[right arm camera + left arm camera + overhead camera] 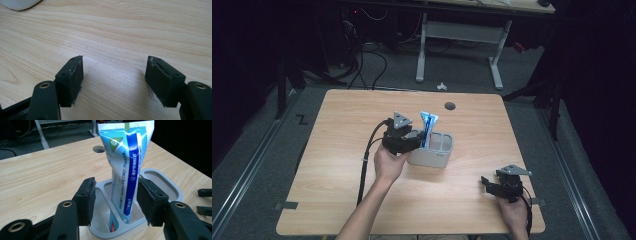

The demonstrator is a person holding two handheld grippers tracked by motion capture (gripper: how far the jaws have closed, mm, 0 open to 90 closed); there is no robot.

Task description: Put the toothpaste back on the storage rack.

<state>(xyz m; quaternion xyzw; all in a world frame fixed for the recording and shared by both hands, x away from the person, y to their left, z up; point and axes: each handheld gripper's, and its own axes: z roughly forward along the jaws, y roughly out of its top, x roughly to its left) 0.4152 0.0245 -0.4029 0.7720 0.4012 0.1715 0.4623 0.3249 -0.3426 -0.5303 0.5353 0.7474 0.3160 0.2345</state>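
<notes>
High view: left gripper at grey organizer, mid-table; toothpaste tube upright inside.

Left gripper view: pads parted, clear of tube, standing in front compartment.

Right gripper view: right gripper wide open, holding nothing, low over bare wood.

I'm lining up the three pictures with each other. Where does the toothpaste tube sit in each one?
High view: the toothpaste tube stands near the table's middle, in the left end of the grey holder, beside the left gripper.
Left gripper view: the tube rises at centre, between open jaws, pads apart from it.
Right gripper view: not in it.
Shared landmark: the table's round hole.
</notes>
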